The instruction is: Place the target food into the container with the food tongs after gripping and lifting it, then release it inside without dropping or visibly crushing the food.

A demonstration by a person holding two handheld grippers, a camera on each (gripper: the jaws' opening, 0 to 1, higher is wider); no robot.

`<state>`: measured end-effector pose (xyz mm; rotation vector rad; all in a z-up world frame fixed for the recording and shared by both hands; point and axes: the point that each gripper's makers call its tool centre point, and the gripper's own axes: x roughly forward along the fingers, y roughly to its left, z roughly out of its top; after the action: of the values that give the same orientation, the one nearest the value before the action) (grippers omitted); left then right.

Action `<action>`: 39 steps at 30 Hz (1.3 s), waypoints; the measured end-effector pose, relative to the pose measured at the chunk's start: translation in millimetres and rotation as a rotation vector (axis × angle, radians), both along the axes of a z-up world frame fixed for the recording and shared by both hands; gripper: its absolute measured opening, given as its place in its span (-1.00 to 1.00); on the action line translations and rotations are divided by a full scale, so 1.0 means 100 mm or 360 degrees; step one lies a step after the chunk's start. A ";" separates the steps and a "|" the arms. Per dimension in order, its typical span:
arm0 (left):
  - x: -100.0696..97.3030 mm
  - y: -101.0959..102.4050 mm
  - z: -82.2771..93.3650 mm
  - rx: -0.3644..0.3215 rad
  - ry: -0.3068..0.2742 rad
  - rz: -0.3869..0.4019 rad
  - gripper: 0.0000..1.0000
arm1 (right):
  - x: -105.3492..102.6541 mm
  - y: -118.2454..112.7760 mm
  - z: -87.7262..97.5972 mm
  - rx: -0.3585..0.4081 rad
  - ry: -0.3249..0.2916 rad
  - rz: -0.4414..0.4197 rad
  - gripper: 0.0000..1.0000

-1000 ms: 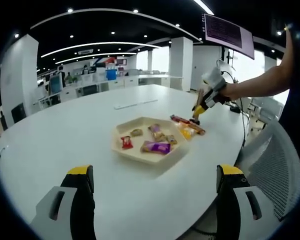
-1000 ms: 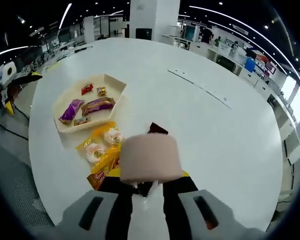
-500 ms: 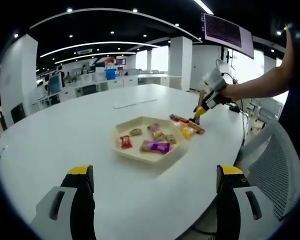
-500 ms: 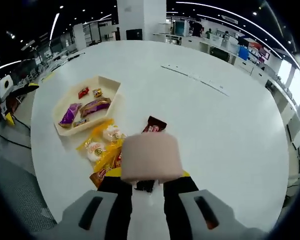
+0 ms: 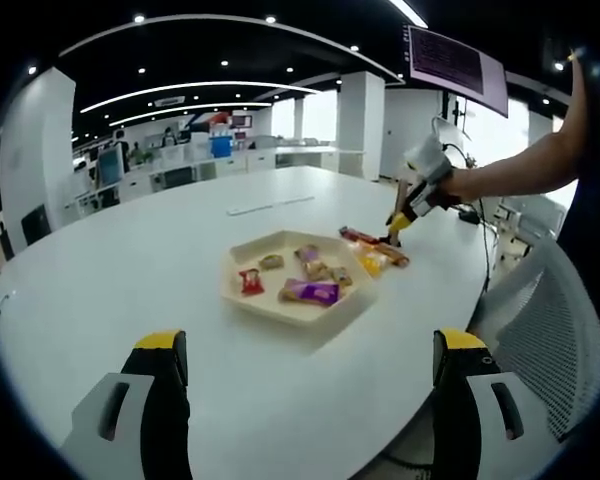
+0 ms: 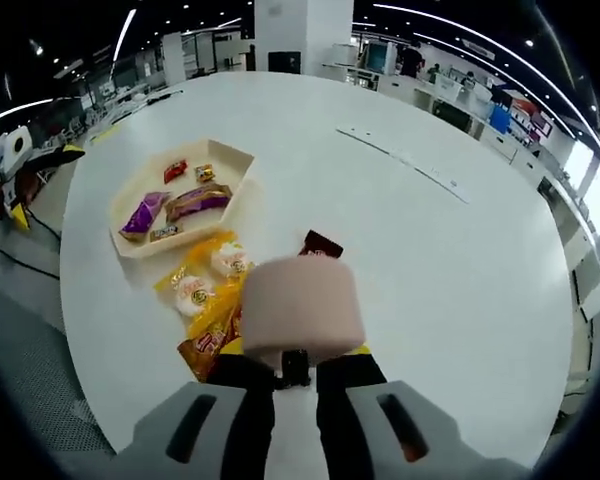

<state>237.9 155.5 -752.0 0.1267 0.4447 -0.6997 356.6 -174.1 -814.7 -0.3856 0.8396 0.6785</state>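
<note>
A cream hexagonal tray [image 5: 236, 290] sits mid-table holding several wrapped snacks, among them a purple one [image 5: 312, 292] and a red one [image 5: 252, 284]. My left gripper [image 5: 310, 350] hangs open in front of it, nothing between its jaws. A person's hand holds my right gripper [image 5: 420, 185] beyond the tray, shut on the food tongs [image 5: 395, 225], whose tip points down at a pile of loose packets [image 5: 375, 258]. In the right gripper view, my right gripper [image 6: 295, 365] clamps the tongs' pinkish end [image 6: 302, 308] above yellow packets [image 6: 198, 288] and a dark brown packet [image 6: 321, 243]. The tray [image 6: 223, 158] lies further off to the left.
The round white table's edge [image 5: 450, 300] runs close to the loose packets. A mesh chair [image 5: 560, 330] stands at the right. A thin white strip [image 6: 405, 165] lies on the far table top. My left gripper [image 6: 15, 150] shows at the left border of the right gripper view.
The right gripper view has shifted slightly over the loose packets, with the tongs still clamped. The left gripper and the tray's snacks have stayed put.
</note>
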 end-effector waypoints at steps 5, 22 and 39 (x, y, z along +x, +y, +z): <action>0.00 0.00 0.00 -0.0002 0.0003 -0.0001 0.98 | 0.03 -0.05 0.09 0.0015 -0.0002 -0.0001 -0.73; 0.00 0.00 0.01 0.0001 -0.0012 -0.0002 0.99 | 0.15 -0.15 0.50 -0.0015 -0.0052 0.0085 -0.72; -0.01 -0.01 0.02 -0.0001 -0.0019 -0.0010 0.99 | 0.25 0.05 0.78 0.0011 -0.0065 0.0192 -0.72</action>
<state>237.0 154.3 -749.8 0.1319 0.4329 -0.7050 381.5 -169.4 -736.6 -0.4448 0.7794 0.7827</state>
